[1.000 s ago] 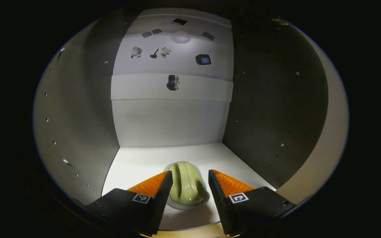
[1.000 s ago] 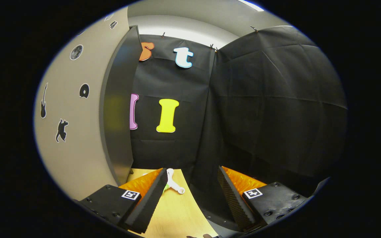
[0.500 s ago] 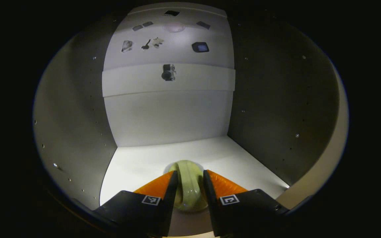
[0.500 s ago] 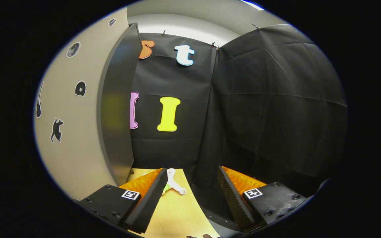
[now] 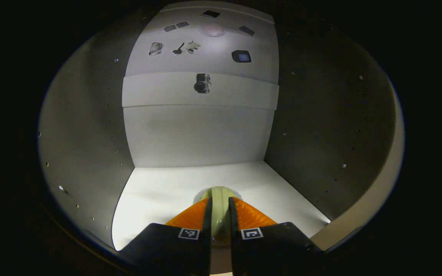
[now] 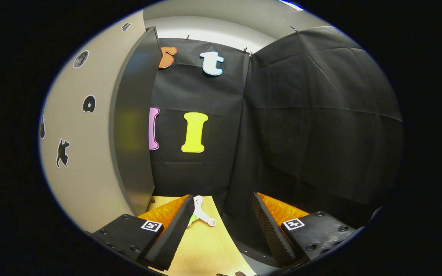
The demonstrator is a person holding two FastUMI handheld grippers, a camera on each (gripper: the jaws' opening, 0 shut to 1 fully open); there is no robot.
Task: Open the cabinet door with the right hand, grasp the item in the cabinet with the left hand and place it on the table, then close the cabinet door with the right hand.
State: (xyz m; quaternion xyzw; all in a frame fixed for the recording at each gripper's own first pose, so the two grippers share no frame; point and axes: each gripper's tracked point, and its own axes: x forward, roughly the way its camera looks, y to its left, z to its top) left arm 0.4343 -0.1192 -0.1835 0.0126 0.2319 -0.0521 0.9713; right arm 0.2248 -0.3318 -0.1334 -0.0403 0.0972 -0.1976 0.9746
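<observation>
In the left gripper view I am inside the open cabinet, over its white floor (image 5: 159, 195). A pale green rounded item (image 5: 218, 207) lies at the front of that floor, and my left gripper (image 5: 218, 218) is shut on it, both fingers pressing its sides. Most of the item is hidden between the fingers. In the right gripper view the open cabinet door (image 6: 132, 126) stands edge-on at the left, beside the beige cabinet side (image 6: 79, 153) with black stickers. My right gripper (image 6: 221, 220) is open, holding nothing, over the wooden table (image 6: 202, 245) to the right of the door.
Grey cabinet walls (image 5: 86, 130) close in on both sides of the left gripper, and a white back panel (image 5: 198, 134) stands behind the item. A small white and green object (image 6: 200, 216) lies on the table past the right gripper's left finger.
The left gripper's fingers have come together on the green item, from wide apart to pressing both sides. The right gripper has hardly moved and stays open.
</observation>
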